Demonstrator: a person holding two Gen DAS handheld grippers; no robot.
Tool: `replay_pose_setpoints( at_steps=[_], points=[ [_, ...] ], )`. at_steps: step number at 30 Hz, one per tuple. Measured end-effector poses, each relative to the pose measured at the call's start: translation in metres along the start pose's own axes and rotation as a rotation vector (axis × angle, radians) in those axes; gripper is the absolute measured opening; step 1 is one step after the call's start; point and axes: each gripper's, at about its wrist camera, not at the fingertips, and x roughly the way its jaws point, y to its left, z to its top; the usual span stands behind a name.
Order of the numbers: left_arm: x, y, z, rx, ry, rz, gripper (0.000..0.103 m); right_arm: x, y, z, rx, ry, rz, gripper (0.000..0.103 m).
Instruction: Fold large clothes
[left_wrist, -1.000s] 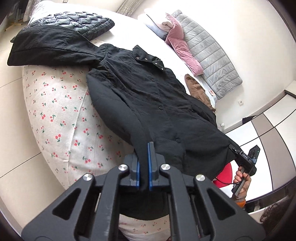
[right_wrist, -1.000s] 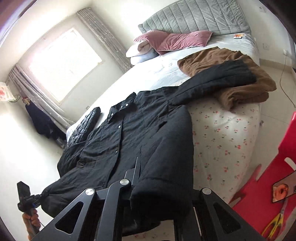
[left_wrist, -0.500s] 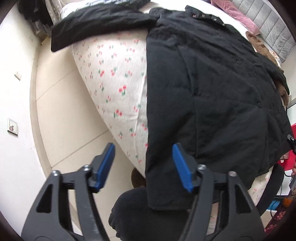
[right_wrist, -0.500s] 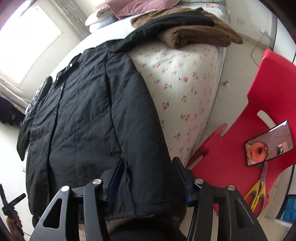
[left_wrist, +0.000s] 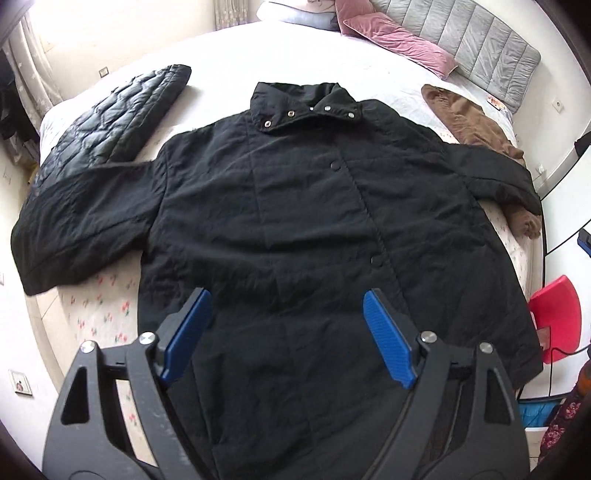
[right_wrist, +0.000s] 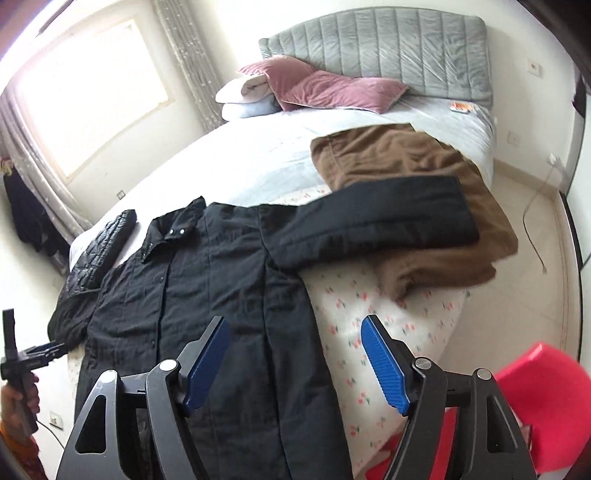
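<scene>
Lying flat on bed (left_wrist: 362, 62), black coat (left_wrist: 295, 206), sleeves spread past mattress edges, left gripper (left_wrist: 284, 314) and right gripper (right_wrist: 295, 343) jaws just opening, empty.

Bright daylight pours through the curtained window (right_wrist: 92, 92) onto pale walls and a cream tiled floor (right_wrist: 532, 295). The bed (right_wrist: 258, 162) fills the room, with a grey padded headboard (right_wrist: 388, 48), pink pillows (right_wrist: 332, 88), and a red chair (right_wrist: 543, 391) near its foot.

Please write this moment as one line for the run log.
phase: coat spread out | black coat: flat on bed, sleeves out | left gripper: just opened, empty | right gripper: just opened, empty
</scene>
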Motion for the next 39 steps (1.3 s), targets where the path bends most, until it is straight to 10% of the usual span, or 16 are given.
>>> replay_pose_setpoints(
  at_steps=[10, 19, 26, 32, 39],
  points=[
    [0.144, 0.015, 0.138, -0.019, -0.127, 0.000, 0.084, 0.233, 0.123, 0.086, -0.178, 0.060, 0.003, 0.073],
    [0.257, 0.055, 0.148, -0.142, -0.224, -0.145, 0.085, 0.414, 0.125, 0.099, -0.224, 0.052, -0.063, 0.061],
    [0.247, 0.050, 0.147, -0.139, -0.224, -0.132, 0.085, 0.419, 0.110, 0.129, -0.269, 0.022, -0.155, 0.038],
    [0.221, -0.004, 0.143, 0.043, -0.228, -0.101, 0.085, 0.330, 0.080, 0.129, -0.436, -0.093, -0.255, 0.087],
    [0.217, -0.117, 0.174, 0.250, -0.242, -0.129, 0.085, 0.247, -0.118, 0.155, -0.145, -0.129, -0.440, 0.091]
  ],
)
